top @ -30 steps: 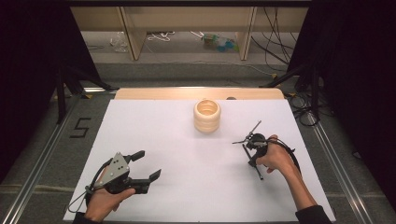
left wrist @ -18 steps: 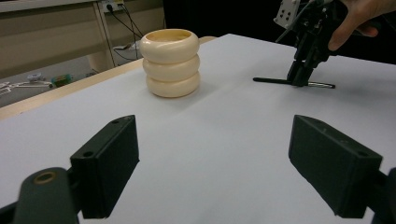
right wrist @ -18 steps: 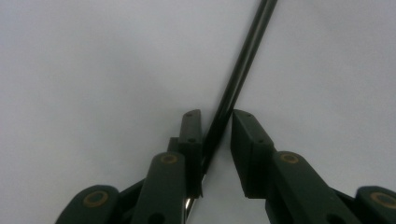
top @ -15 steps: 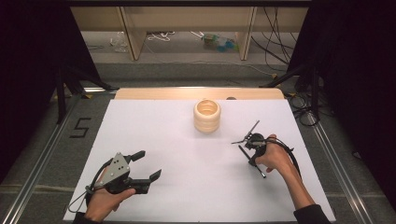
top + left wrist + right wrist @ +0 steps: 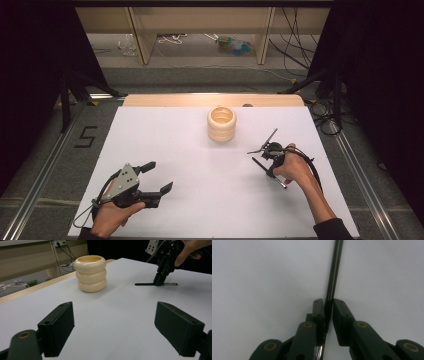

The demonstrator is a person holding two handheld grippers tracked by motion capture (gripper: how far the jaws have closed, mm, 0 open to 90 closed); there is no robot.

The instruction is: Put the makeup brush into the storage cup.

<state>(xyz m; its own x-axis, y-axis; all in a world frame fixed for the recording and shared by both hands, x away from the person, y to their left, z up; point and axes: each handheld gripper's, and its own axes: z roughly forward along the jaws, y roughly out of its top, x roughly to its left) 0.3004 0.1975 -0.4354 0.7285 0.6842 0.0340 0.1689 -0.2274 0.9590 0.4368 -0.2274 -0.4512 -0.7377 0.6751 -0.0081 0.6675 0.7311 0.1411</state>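
A thin black rod [image 5: 260, 165] with a metal end lies flat on the white table [image 5: 165, 135], right of the middle. My right gripper [image 5: 268, 169] points down onto it. In the right gripper view its jaws have just been closing and are shut [image 5: 328, 303] on the rod [image 5: 335, 265], with the pads against both sides. The left gripper view shows that rod [image 5: 147, 284] under the right gripper [image 5: 160, 280]. My left gripper [image 5: 159, 176] rests low at the front left, jaws wide open [image 5: 113, 320] with nothing between them. A cream ringed pot [image 5: 221, 123] [image 5: 90, 273] stands upright at the back centre.
A pale wooden strip [image 5: 210, 100] runs along the table's far edge. Behind it are shelf legs and loose cables on the floor. A "5" mark [image 5: 86, 136] sits on the floor left of the table. Metal rails flank both sides.
The right gripper's linkage has drawn in a little over the rod. Both hands, the rod and the pot stay where they were.
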